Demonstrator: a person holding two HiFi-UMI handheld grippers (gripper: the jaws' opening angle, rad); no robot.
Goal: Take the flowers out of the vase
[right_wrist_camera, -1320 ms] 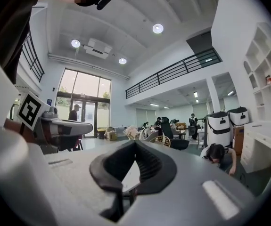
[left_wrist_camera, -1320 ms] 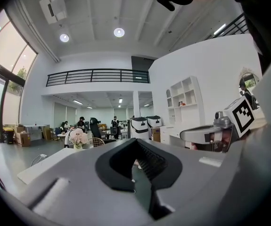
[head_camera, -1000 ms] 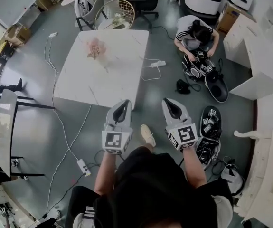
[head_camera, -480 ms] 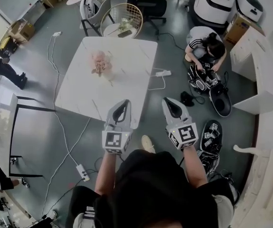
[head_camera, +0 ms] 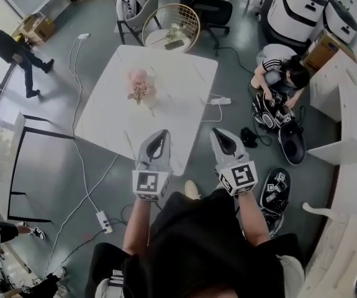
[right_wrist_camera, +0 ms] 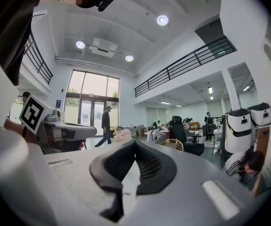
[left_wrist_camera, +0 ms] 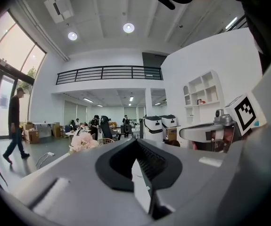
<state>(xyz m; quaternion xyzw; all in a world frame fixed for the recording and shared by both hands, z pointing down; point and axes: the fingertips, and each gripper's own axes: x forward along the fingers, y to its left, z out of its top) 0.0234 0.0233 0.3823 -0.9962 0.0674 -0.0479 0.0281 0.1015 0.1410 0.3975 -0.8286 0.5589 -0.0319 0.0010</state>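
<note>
Pink bunch of flowers (head_camera: 140, 84) sits on the far left part of a white marble-topped table (head_camera: 178, 98), seen from a camera on the head of a person who holds a two-jaw tool in each hand. The vase under the blooms is too small to make out. The left gripper (head_camera: 160, 133) points level toward the table's near edge, its black-padded jaws pressed together with nothing between them. The right gripper (head_camera: 220, 133) is held beside it over the grey floor, just off the table's near corner. Its jaws are likewise closed on nothing. Both tools are well apart from the flowers. In the left gripper view the blooms (left_wrist_camera: 82, 141) show left of the closed tips (left_wrist_camera: 136, 141), and in the right gripper view they (right_wrist_camera: 122, 135) appear just left of the tips (right_wrist_camera: 134, 142). A white power strip (head_camera: 221, 101) lies at the table's right edge, and a round wire-backed chair (head_camera: 171, 27) stands beyond the table. A person in a white top (head_camera: 279, 73) crouches on the floor at right, and a person in dark clothes (head_camera: 13, 47) walks at upper left.
</note>
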